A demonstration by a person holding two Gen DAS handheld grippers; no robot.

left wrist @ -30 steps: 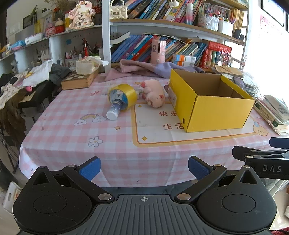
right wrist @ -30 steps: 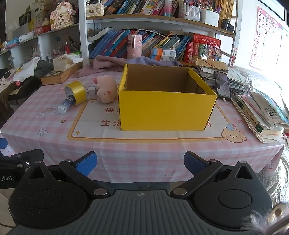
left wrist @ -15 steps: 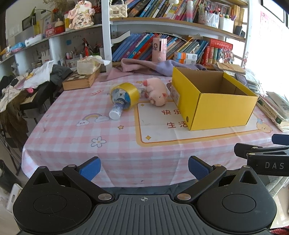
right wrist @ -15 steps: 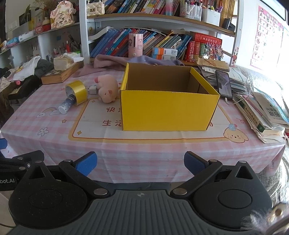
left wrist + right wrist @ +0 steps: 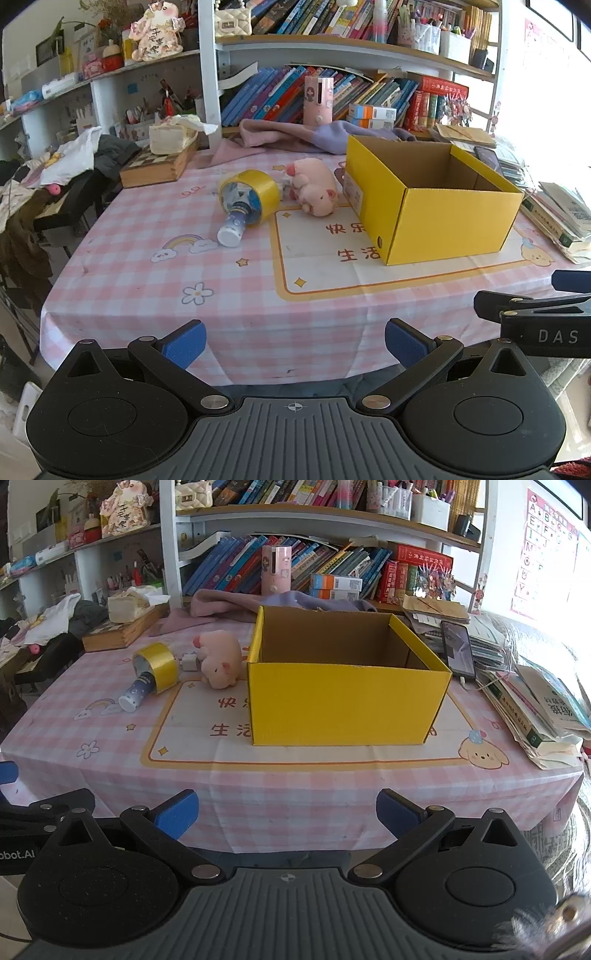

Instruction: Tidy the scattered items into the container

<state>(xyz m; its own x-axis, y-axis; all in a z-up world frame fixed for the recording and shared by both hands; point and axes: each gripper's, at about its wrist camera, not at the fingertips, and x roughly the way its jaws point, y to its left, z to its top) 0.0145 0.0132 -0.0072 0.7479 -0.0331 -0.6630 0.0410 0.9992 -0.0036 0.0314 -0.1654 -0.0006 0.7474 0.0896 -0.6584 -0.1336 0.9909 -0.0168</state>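
Observation:
An open yellow cardboard box point(image 5: 439, 218) point(image 5: 347, 705) stands on the pink checked tablecloth and looks empty. Left of it lie a pink plush pig point(image 5: 316, 190) point(image 5: 221, 661), a yellow tape roll point(image 5: 251, 195) point(image 5: 157, 664), a small tube with a white cap point(image 5: 232, 227) point(image 5: 135, 698) poking out of the roll, and a small white item point(image 5: 189, 661) between roll and pig. My left gripper point(image 5: 295, 341) is open and empty before the table's front edge. My right gripper point(image 5: 286, 812) is open and empty, also short of the front edge.
A wooden chess box point(image 5: 157, 166) with a tissue pack sits at the back left. Pink and purple cloth point(image 5: 295, 134) lies behind the box. Stacked books and a phone point(image 5: 458, 648) crowd the right side. Bookshelves stand behind; a chair with clothes point(image 5: 55, 177) stands left.
Both grippers have drifted slightly, the left view shifting a little rightward and closer to the table. Nothing on the table has moved. Both grippers stay open.

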